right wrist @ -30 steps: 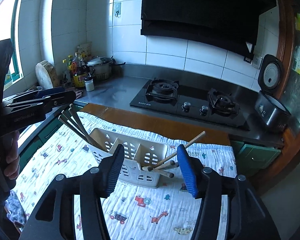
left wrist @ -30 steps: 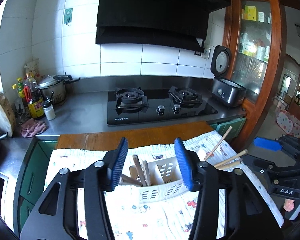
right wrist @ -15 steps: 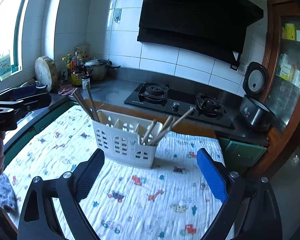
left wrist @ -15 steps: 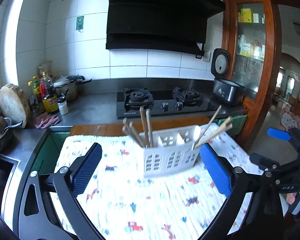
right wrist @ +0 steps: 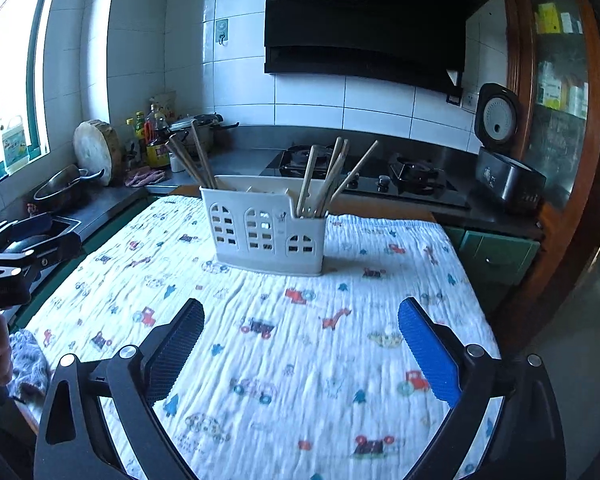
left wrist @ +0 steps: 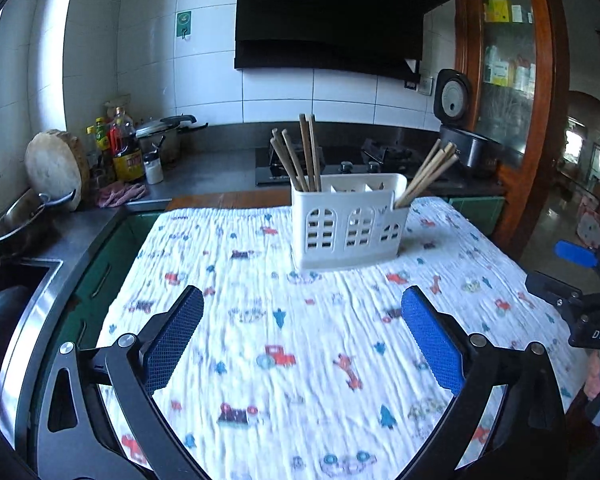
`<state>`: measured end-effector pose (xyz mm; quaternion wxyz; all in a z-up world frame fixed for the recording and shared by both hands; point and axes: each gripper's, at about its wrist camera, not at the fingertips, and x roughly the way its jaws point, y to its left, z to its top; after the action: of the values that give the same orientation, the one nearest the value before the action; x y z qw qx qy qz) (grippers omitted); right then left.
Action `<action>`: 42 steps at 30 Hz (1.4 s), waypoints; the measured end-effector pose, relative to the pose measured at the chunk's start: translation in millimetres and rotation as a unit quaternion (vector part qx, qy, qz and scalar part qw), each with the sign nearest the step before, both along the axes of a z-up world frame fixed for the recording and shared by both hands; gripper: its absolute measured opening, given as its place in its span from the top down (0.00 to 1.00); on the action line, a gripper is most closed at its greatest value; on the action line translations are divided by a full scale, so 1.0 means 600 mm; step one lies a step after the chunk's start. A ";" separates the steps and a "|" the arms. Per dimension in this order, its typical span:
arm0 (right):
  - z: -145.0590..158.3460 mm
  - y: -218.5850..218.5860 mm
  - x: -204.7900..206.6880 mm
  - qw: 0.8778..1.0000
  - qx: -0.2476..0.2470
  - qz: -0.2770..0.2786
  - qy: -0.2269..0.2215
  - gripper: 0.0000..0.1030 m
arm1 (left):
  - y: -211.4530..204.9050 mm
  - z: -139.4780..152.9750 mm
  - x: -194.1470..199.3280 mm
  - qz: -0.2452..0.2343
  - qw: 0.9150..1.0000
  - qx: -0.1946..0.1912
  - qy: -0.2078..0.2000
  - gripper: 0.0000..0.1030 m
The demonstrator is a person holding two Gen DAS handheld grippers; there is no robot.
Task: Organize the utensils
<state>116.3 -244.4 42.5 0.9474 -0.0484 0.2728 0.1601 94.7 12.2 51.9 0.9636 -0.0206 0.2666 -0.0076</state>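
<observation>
A white slotted utensil caddy stands upright on the printed cloth. One bunch of wooden chopsticks sticks up from its left end, and another bunch leans out of its right end. My left gripper is open and empty, well short of the caddy. The jaws of my right gripper are opening wide with nothing between them, also short of the caddy. Each gripper shows at the edge of the other's view: the right gripper and the left gripper.
Behind the cloth-covered table runs a steel counter with a gas hob, a rice cooker, sauce bottles, a lidded pot and a round chopping block. A sink with a pan lies left. A wooden cabinet stands right.
Both grippers have drawn back and down from the caddy, which now stands farther off. Both jaws have spread from half open around the caddy to wide open.
</observation>
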 end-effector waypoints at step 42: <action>-0.037 0.007 -0.123 0.999 -0.007 -0.035 -0.021 0.07 | -0.019 -0.050 -0.104 -0.021 1.000 0.000 0.009 0.05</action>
<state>42.5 -239.9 20.3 0.9577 -0.0489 0.2551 0.1240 32.5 0.6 22.1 0.9607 -0.0148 0.2757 -0.0271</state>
